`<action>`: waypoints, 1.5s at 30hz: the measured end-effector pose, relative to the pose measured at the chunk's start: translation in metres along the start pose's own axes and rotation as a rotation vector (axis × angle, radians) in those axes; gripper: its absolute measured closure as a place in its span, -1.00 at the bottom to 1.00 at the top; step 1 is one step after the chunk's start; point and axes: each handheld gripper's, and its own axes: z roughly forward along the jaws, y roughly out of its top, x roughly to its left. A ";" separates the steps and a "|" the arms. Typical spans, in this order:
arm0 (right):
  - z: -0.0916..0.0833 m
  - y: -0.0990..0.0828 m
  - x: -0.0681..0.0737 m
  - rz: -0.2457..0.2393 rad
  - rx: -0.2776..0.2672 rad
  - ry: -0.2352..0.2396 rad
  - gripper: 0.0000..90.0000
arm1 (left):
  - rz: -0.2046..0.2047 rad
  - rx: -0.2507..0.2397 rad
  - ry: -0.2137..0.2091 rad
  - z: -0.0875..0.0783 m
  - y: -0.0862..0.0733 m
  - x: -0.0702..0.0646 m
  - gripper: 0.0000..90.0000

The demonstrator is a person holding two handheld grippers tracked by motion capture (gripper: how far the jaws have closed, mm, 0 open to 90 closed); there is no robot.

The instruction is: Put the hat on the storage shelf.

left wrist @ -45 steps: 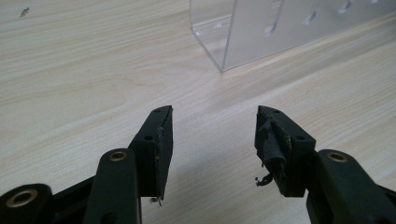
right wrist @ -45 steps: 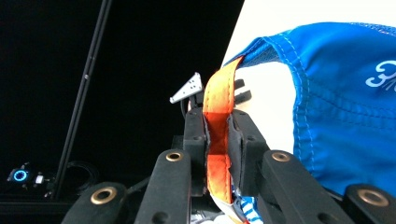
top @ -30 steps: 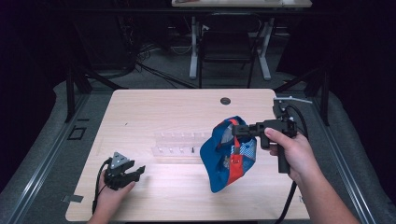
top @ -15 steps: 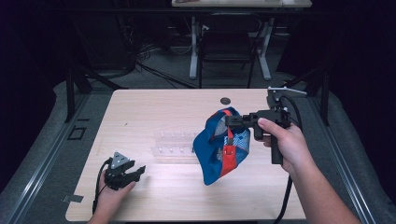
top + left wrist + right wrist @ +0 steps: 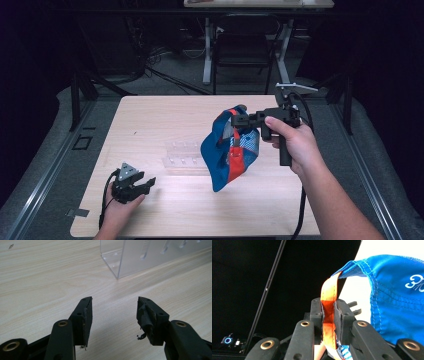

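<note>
The left gripper point(image 5: 131, 184), held low in the person's left hand point(image 5: 117, 210), rests on the pale wooden table point(image 5: 150, 125) near its front left corner. From the high view its jaws are too small to judge. The left gripper view settles it: the two black jaws stand spread wide apart with bare wood grain between them, and nothing is held. Ahead of those jaws and a little to the right stands a clear acrylic rack with slotted holes point(image 5: 150, 255), well apart from the tips and cut off at the top edge. In the high view the same clear rack point(image 5: 182, 156) lies at mid-table, faint and hard to make out, its right end hidden behind the hanging fabric.

The blue cloth cap with red and checked panels point(image 5: 227, 152) hangs in the air above the table, beneath the right gripper point(image 5: 239, 120), which the right hand point(image 5: 295, 145) holds raised. The right gripper view shows the hold itself: the jaws are pressed together on an orange fabric strap point(image 5: 329, 300) that rises out between them and joins the blue cloth, whose white stitching and part of a white printed mark lie to the right of the jaws. The mark is cut off and unreadable. Left of the jaws all is dark.
</note>
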 end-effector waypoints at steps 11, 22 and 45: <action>0.014 0.012 0.005 -0.002 -0.006 0.001 0.74 | 0.005 0.005 -0.005 0.000 0.001 -0.001 0.04; 0.031 0.028 0.001 0.015 -0.037 -0.004 0.74 | 0.005 0.004 -0.009 0.001 0.001 -0.002 0.04; 0.029 0.039 -0.020 0.053 -0.149 -0.072 0.74 | 0.012 0.005 -0.014 0.002 0.001 -0.004 0.04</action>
